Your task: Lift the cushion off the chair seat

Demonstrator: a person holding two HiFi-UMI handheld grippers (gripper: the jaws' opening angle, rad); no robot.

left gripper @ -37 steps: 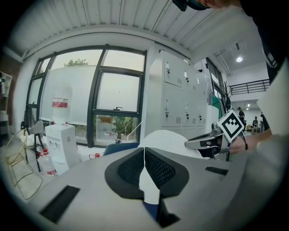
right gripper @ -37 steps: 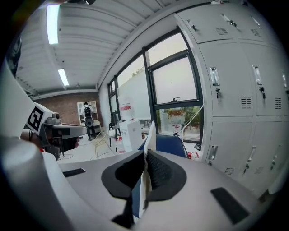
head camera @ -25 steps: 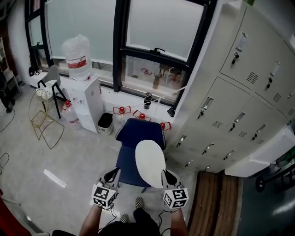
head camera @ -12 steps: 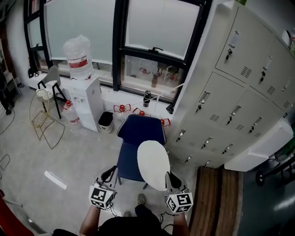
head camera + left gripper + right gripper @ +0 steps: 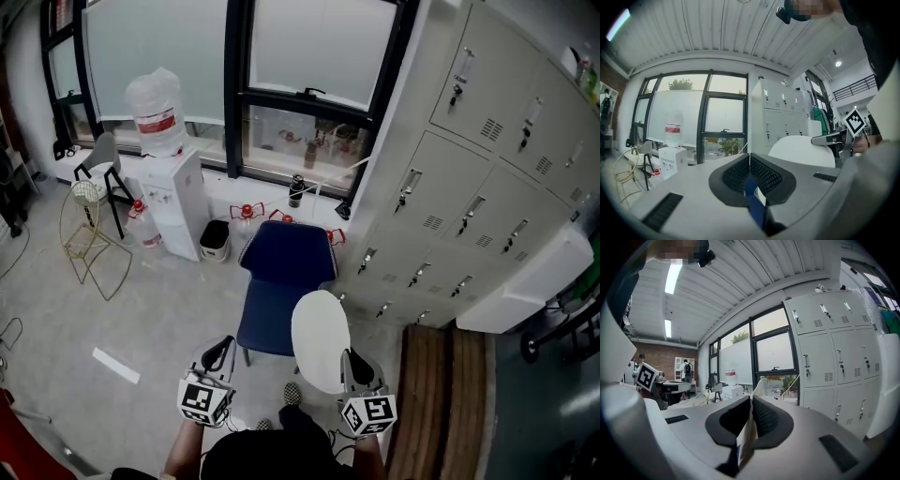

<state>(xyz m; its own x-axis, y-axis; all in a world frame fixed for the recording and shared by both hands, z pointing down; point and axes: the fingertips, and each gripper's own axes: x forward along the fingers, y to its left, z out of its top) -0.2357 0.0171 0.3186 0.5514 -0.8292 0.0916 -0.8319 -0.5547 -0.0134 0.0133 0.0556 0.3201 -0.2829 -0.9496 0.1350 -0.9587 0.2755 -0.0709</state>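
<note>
Right gripper (image 5: 351, 364): jaws nearly together, clamped on the cushion (image 5: 321, 339). In the right gripper view a thin pale edge is pinched btwn the black pads (image 5: 765, 420). Cushion = white, flat, oval, gripped at its near rim, broad face turned up toward the head view. It's up off the chair (image 5: 281, 272). From the head view it hangs over the seat's front-right corner, and in the left gripper view it sits level w/ the gripper, far right of frame.

Left gripper (image 5: 221, 352): jaws together, pad tips meeting, narrow as they go. A blue sliver shows low in the gap behind the pads, can't tell what. In the head view nothing hangs from it. It's just off the seat's front-left corner, over the floor (image 5: 159, 309), well apart from the cushion. Each gripper is in a hand at the bottom of the head view, marker cubes facing up.

Chair: blue seat + back, dark legs, facing the person.

Behind the chair:
- Wall below the window (image 5: 319, 56) w/ a few small red items, too small to ID.
- Black bin (image 5: 214, 248) just left of the chair back.
- Next to the bin, a white water dispenser (image 5: 173, 202) w/ bottle (image 5: 155, 112) on top.

Further left: gold wire chair (image 5: 89, 239) and a grey chair (image 5: 103, 161).

Right side: grey lockers (image 5: 487, 187), near the chair. Brown wood strip (image 5: 441, 403) on the floor at lower right.
</note>
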